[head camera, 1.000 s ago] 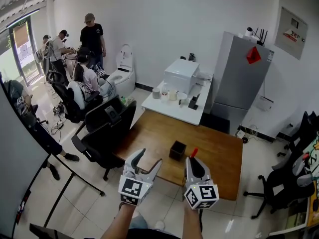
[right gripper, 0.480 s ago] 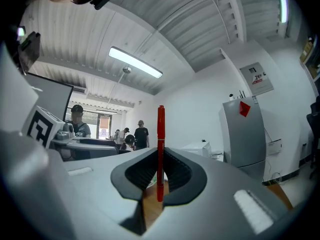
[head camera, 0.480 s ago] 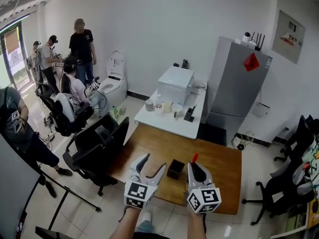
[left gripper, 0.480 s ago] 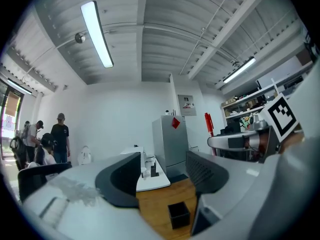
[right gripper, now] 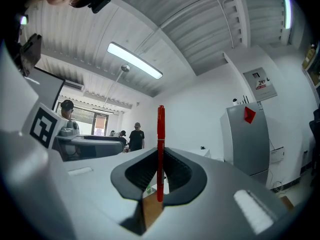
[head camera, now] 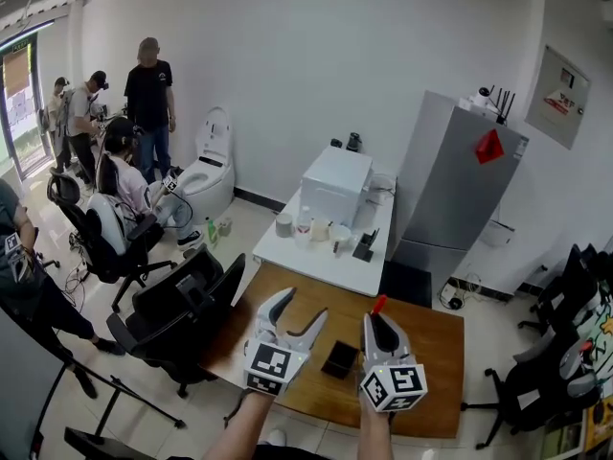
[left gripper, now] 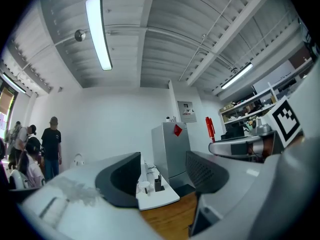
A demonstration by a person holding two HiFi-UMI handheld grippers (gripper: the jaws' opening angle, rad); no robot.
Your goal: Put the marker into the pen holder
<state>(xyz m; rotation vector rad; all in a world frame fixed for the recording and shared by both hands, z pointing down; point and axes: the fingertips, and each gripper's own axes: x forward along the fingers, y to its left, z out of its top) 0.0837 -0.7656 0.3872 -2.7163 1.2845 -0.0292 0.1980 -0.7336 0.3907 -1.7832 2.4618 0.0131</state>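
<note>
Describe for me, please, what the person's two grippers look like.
Both the left gripper and the right gripper have smooth light-grey bodies tapering into two curved tongs. The inner pads are dark and ribbed. Each carries a white cube printed with black square markers at its rear. No cables show, and the forearms behind them are unsleeved.
</note>
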